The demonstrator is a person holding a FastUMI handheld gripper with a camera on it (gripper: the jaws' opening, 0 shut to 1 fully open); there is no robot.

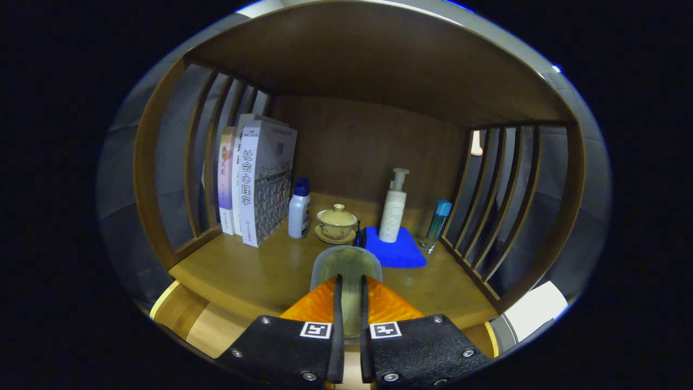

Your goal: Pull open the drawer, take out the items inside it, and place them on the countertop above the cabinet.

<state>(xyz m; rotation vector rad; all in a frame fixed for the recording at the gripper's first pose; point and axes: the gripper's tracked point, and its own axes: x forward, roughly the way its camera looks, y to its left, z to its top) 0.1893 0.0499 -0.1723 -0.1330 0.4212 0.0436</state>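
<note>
Gripper [349, 279] at 6 o'clock, jaws narrow, both fingers pressed on a thin grey item [346, 265] with a rounded top and an olive inner face. Item upright between the fingertips and rising just past them, over the countertop [254, 271]; whether resting on the wood or lifted off it, cannot tell.

Just ahead at 12 o'clock, a lidded tea bowl [337, 221] on its saucer. At 1 o'clock, just beside the saucer, a blue cloth [398, 253] lying flat, with a white pump bottle [393, 208] upright on its far part. Further toward 2 o'clock, a clear bottle [436, 225] with a teal cap, upright, near the cloth's right edge and close to the right slatted wall [506, 200].

At 11 o'clock, a white bottle [299, 211] with a blue cap, upright, just left of the tea bowl. Beyond it toward 10 o'clock, a row of books [254, 184] on end, spines forward, set against the left slatted wall [200, 162].

Dark wooden back panel [368, 146] behind everything at 12 o'clock, a shelf board [368, 59] overhead.

Below the countertop's front edge, at 7 o'clock from the fingers, paler wood [211, 330], seemingly the drawer pulled out; contents hidden.
</note>
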